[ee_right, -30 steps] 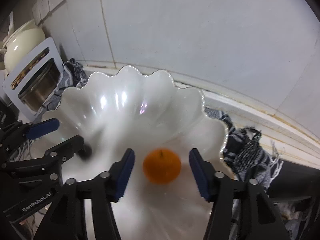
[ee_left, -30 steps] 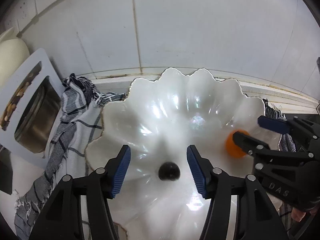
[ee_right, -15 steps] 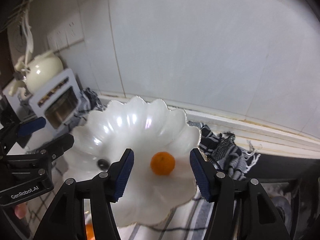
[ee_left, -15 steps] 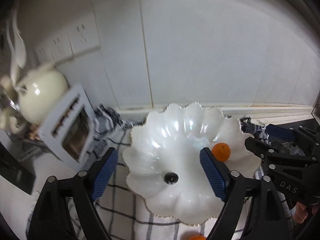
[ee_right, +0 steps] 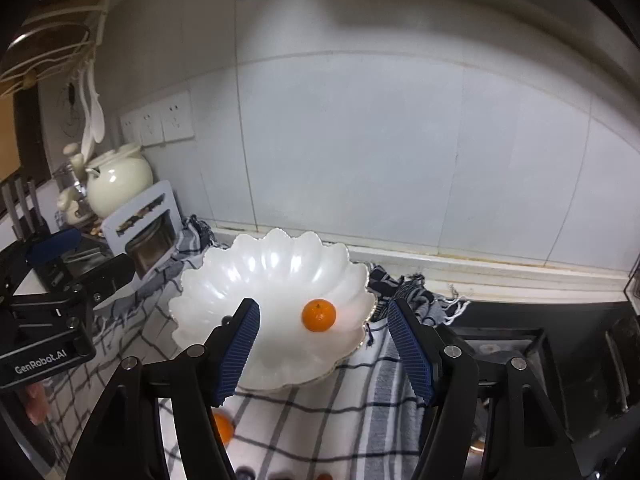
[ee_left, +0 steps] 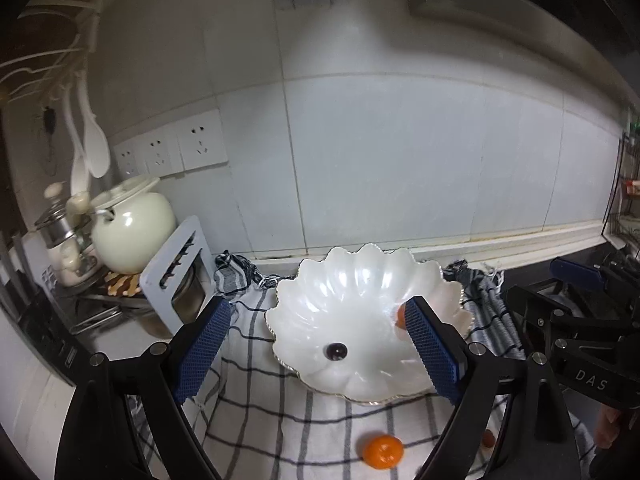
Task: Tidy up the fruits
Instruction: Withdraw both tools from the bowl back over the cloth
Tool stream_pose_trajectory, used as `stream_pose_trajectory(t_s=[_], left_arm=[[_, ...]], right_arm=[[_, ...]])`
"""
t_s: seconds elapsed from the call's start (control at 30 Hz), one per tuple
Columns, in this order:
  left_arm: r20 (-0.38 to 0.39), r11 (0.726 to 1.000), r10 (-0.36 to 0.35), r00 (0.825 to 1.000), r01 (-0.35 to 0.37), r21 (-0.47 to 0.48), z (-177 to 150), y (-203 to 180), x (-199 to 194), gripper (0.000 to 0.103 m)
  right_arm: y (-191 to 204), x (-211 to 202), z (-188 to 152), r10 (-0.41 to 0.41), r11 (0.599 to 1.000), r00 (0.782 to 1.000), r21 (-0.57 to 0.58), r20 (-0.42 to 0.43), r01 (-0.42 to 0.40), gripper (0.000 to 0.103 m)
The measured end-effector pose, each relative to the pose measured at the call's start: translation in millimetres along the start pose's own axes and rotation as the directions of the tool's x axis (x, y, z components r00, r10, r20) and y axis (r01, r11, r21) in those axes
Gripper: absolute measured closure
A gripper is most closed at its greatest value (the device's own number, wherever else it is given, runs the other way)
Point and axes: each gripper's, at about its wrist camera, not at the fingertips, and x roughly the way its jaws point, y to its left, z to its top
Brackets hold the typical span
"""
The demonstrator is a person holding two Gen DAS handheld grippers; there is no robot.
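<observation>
On the counter (ee_left: 552, 240), the scalloped bowl (ee_left: 352, 292) holds one orange (ee_right: 318, 315) and a dark grape (ee_left: 336, 351). Both drops look done: left gripper (ee_left: 320, 350) and right gripper (ee_right: 322, 350), jaws just widened, are empty. Next, I'd say, the stray orange (ee_left: 382, 451) on the cloth (ee_left: 256, 412).

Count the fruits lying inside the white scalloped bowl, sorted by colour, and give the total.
Orange fruit: 1
Dark round fruit: 1
Total in the bowl: 2
</observation>
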Motion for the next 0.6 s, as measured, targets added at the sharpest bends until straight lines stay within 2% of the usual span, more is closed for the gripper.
stream_pose_trajectory(t_s=[0.1,0.33,0.6], left_arm=[[0.019,1.000,0.007,1.000,-0.006,-0.018,-4.6,-4.1,-21.6,0.014],[0.035,0.997,0.048,0.998,-0.046,-0.053,-21.2,-13.3,-66.1,0.014],[0.041,0.993,0.097,0.994,-0.094,-0.075,-48.1,-28.1,-112.5,0.014]], right_arm=[[0.1,-19.1,-3.9,0.017,1.000,0.999,-0.010,0.027,-0.016,0.030],[-3.2,-64.2,-15.9,0.044,0.998,0.994,-0.037,0.098,-0.041,0.030],[-0.9,-99.1,-35.9,0.102,0.992,0.987,-0.089,0.122,-0.092,0.030]])
